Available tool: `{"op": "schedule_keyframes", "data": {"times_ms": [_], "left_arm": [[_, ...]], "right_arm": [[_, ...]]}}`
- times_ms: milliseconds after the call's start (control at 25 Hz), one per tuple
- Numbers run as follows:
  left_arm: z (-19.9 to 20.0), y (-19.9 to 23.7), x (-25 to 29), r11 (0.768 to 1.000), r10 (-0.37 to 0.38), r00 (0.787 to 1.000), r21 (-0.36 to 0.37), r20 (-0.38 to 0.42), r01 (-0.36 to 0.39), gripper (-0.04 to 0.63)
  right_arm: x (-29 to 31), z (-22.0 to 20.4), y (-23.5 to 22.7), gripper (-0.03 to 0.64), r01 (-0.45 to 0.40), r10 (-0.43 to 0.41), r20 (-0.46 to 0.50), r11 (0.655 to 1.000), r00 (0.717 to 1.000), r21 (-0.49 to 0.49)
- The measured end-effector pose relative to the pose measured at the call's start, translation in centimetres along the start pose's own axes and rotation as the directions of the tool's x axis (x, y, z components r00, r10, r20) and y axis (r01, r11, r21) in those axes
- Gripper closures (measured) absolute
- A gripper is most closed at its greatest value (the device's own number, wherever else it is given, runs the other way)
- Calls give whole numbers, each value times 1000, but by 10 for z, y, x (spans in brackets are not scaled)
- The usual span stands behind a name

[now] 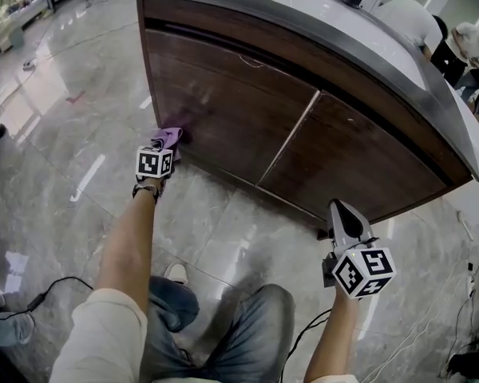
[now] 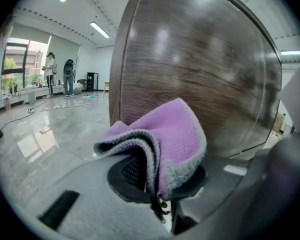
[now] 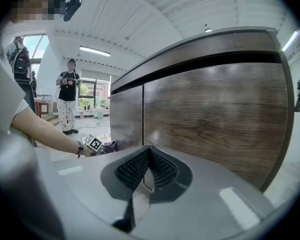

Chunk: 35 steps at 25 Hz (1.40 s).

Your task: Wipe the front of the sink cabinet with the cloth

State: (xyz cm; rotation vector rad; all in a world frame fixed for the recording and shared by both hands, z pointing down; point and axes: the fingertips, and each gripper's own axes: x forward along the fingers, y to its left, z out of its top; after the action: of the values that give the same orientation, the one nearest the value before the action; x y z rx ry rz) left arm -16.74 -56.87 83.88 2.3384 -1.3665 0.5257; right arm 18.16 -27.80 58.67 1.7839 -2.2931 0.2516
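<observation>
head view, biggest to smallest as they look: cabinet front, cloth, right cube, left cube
1. cabinet front
2. right cube, nearer the camera
3. left cube and cloth, about alike

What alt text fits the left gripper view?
The left gripper has its jaws shut on a folded purple cloth with grey edging, held just in front of the dark wood-grain cabinet front. To the left, a glossy grey floor stretches away to where two people stand far off.

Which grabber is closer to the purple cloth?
Left. The left gripper is shut on the cloth at the cabinet; the right gripper, shut and empty, is off by the right door.
</observation>
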Motion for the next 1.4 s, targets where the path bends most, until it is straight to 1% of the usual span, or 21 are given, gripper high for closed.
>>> {"op": "schedule_keyframes", "data": {"times_ms": [160, 240, 360, 600, 720, 880, 1000, 1160, 1280, 1400], "left_arm": [[-4, -29, 6, 995, -84, 996, 55, -16, 85, 541], [-2, -42, 8, 993, -111, 994, 49, 1, 111, 540], [-2, -50, 10, 993, -114, 993, 34, 13, 113, 538], [-5, -67, 11, 989, -133, 991, 70, -15, 134, 538], [-8, -82, 12, 983, -151, 988, 102, -36, 154, 538], [-12, -99, 13, 969, -189, 980, 150, -66, 197, 537], [-15, -112, 14, 954, -224, 971, 184, -82, 236, 537], [-16, -127, 15, 941, -247, 962, 207, -119, 267, 538], [-18, -142, 14, 919, -284, 947, 238, -151, 314, 540], [-19, -161, 13, 899, -326, 932, 254, -159, 357, 540]], "right_arm": [[-5, -2, -1, 609, 6, -6, 0, 1000, 1000, -3], [-8, -3, -3, 609, 10, -10, 1, 1000, 1000, -2], [-12, -7, -6, 609, 17, -17, 2, 1000, 1000, 7], [-18, -15, -12, 609, 33, -34, 3, 999, 999, 29], [-18, -17, -11, 609, 35, -35, 7, 999, 999, 36], [-18, -18, -6, 609, 33, -33, 7, 999, 999, 35], [-20, -19, -6, 609, 37, -37, 6, 999, 999, 33], [-25, -22, -7, 609, 48, -48, 12, 998, 999, 44], [-31, -24, -10, 609, 59, -59, 12, 997, 998, 50], [-36, -25, -13, 609, 66, -67, 15, 996, 998, 52]]}}
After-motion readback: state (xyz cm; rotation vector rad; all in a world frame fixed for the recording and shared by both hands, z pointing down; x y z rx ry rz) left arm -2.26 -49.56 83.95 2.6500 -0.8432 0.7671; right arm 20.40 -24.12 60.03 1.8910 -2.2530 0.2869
